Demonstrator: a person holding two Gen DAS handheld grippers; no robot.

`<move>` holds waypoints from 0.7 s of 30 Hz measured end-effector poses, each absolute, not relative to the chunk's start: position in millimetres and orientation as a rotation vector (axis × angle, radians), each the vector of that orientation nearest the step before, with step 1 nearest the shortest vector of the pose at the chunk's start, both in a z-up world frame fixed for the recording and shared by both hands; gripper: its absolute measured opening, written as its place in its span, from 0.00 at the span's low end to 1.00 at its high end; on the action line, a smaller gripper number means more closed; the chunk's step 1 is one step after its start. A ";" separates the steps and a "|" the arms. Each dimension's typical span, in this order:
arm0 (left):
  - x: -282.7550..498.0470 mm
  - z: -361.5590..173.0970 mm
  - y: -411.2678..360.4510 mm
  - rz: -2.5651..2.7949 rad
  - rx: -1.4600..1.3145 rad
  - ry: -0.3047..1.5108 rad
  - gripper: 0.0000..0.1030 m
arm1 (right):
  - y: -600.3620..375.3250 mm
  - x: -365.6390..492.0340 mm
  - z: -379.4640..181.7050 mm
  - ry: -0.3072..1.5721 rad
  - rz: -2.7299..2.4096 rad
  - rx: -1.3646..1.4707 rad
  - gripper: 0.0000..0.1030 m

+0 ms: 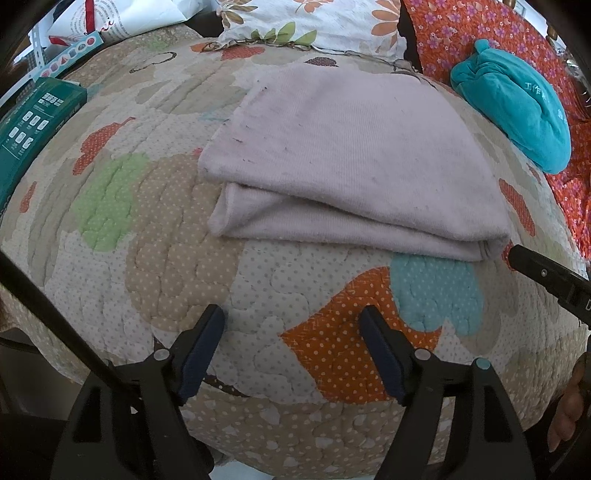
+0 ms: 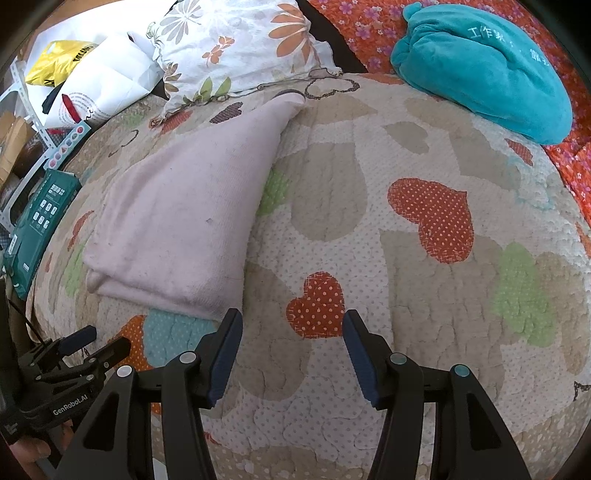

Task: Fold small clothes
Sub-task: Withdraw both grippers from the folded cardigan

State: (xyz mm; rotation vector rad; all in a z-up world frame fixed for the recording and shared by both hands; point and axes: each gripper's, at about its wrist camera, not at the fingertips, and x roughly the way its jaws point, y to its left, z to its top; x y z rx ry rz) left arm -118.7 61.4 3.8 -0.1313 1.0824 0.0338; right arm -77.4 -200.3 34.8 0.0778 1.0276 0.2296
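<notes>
A pale pink garment (image 1: 351, 162) lies folded in layers on the heart-patterned quilt (image 1: 184, 258); it also shows in the right wrist view (image 2: 177, 221) at the left. My left gripper (image 1: 291, 321) is open and empty, a short way in front of the garment's near folded edge. My right gripper (image 2: 291, 325) is open and empty, just right of the garment's near right corner. Its finger tip enters the left wrist view (image 1: 546, 273) beside that corner. The left gripper shows at the lower left of the right wrist view (image 2: 94, 341).
A teal plush bundle (image 1: 517, 110) lies at the back right on an orange flowered cloth (image 1: 480, 29). A floral pillow (image 2: 236, 48) sits at the back. A green box (image 1: 29, 125) and white bags (image 2: 103, 85) lie at the left edge.
</notes>
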 end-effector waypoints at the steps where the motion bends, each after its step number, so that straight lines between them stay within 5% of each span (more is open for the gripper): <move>1: -118.3 3.9 61.6 0.034 -0.131 1.083 0.73 | -200.4 -77.3 34.8 1.028 0.229 0.078 0.60; 18: -123.0 14.8 66.8 0.008 -0.184 1.057 0.74 | -205.9 -80.1 41.1 0.972 0.301 0.168 0.61; 21: -128.5 31.2 79.8 0.007 -0.274 0.990 0.74 | -210.6 -80.0 51.3 0.930 0.365 0.255 0.69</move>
